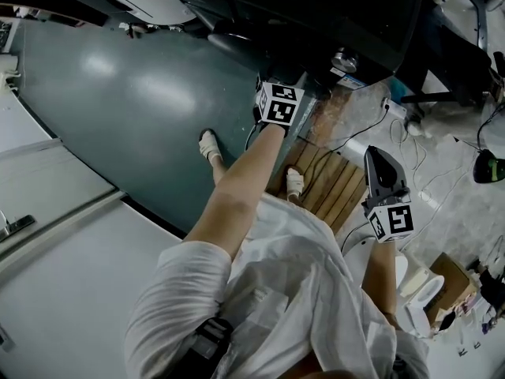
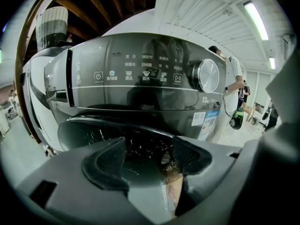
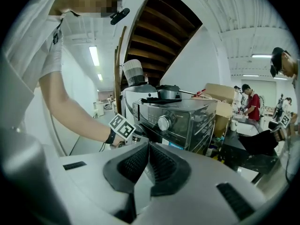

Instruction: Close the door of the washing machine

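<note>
The dark grey washing machine [image 2: 140, 78] fills the left gripper view, with a lit control panel and a silver knob [image 2: 206, 75]. Its dark glass door [image 2: 112, 130] curves just behind my left gripper [image 2: 147, 154], whose jaws stand open with nothing between them. Whether the door is latched I cannot tell. In the head view the left gripper [image 1: 278, 101] reaches up against the machine's front [image 1: 316, 30]. My right gripper [image 1: 379, 158] hangs back to the right with its pads pressed together. From the right gripper [image 3: 148, 149] view the machine [image 3: 178, 118] stands ahead, with the left gripper's marker cube [image 3: 123, 127] at its front.
Wooden slats [image 1: 335, 184] lie under the machine, and cables [image 1: 430, 168] trail across the pale floor at right. A cardboard box [image 1: 451, 279] sits at lower right. Smooth teal floor [image 1: 134, 93] spreads to the left. People [image 3: 247, 100] stand behind the machine, and a dark wooden stair [image 3: 159, 36] rises overhead.
</note>
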`<state>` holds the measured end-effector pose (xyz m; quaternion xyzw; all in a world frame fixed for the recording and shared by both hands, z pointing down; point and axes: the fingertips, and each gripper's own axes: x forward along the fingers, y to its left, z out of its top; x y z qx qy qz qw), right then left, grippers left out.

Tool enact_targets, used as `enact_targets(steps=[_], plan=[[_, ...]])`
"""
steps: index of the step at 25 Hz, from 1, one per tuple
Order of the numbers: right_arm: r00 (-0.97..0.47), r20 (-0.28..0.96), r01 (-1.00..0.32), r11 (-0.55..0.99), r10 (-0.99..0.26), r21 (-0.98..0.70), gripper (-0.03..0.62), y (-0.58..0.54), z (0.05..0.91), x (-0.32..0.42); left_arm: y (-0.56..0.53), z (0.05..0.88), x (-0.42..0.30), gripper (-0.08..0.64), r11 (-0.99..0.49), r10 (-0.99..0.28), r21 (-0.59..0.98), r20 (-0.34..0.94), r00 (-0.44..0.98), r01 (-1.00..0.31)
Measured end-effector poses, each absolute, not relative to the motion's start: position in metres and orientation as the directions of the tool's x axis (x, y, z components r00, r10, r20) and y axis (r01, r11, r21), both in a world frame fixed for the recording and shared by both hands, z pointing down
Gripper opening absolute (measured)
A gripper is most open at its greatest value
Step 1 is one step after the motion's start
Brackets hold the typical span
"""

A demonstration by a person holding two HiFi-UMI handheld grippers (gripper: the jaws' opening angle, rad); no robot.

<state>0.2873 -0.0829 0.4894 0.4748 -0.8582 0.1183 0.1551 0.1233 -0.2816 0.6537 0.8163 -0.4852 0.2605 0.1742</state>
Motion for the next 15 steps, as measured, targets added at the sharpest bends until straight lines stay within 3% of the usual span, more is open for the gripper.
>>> enact_targets(steps=[5, 11, 15], plan=[[-0.509, 0.377, -0.845, 0.532, -0.774, -0.050, 0.029, -0.075, 0.483, 0.282, -0.272, 0.636, 0.120, 0.274, -0.510, -0.663, 0.157, 0.554, 0.503, -0.845], [-0.547, 0.347, -0.820, 0.571, -0.762, -0.037, 0.029, -0.077, 0.470, 0.267, -0.248, 0.591, 0.073, 0.250, -0.485, -0.730, 0.131, 0.484, 0.483, -0.864], [-0.578, 0.312, -0.801, 0.598, -0.754, -0.041, 0.029, -0.083, 0.458, 0.256, -0.222, 0.553, 0.037, 0.182, -0.481, -0.764, 0.093, 0.443, 0.469, -0.872]])
